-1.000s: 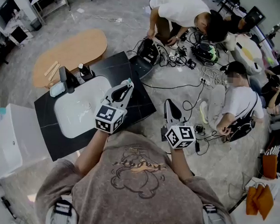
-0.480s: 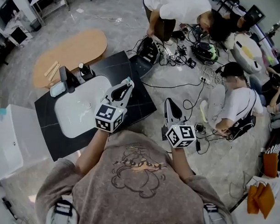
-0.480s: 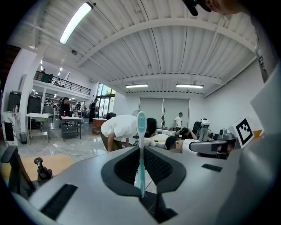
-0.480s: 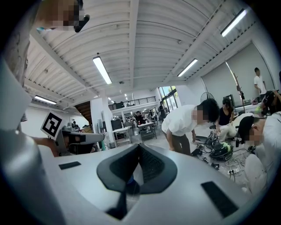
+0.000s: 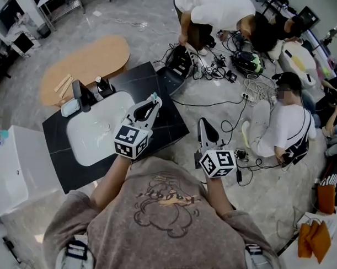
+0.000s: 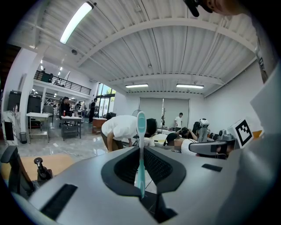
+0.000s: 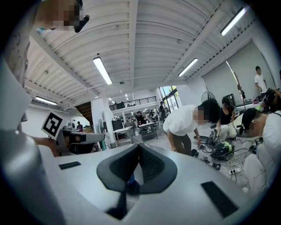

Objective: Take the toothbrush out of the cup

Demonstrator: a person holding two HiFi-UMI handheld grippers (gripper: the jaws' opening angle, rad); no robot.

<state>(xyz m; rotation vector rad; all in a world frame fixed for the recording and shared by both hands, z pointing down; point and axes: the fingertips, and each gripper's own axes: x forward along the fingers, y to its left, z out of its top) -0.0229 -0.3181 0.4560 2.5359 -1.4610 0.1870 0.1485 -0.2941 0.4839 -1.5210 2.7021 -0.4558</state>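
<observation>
A teal toothbrush [image 6: 140, 145] stands upright between the jaws of my left gripper [image 6: 141, 151], which is shut on its handle. In the head view the left gripper [image 5: 151, 104] hovers over the right side of the black counter [image 5: 168, 124], and the brush head [image 5: 154, 96] pokes out past the tips. My right gripper [image 5: 204, 124] hangs to the right, off the counter and over the floor. Its jaws meet at the tips [image 7: 139, 147] with nothing between them. No cup can be told for certain; a small pale blue item [image 5: 69, 107] lies by the faucet.
A white basin [image 5: 91, 137] is set in the black counter, with a black faucet [image 5: 81, 95] and a dark dispenser [image 5: 102, 85] behind it. A wooden oval table [image 5: 85, 62] stands beyond. People [image 5: 217, 14] work among cables [image 5: 226, 67] on the floor at the right.
Both grippers have stayed where they were, the toothbrush still in the left one. Only the people at the back have shifted a little.
</observation>
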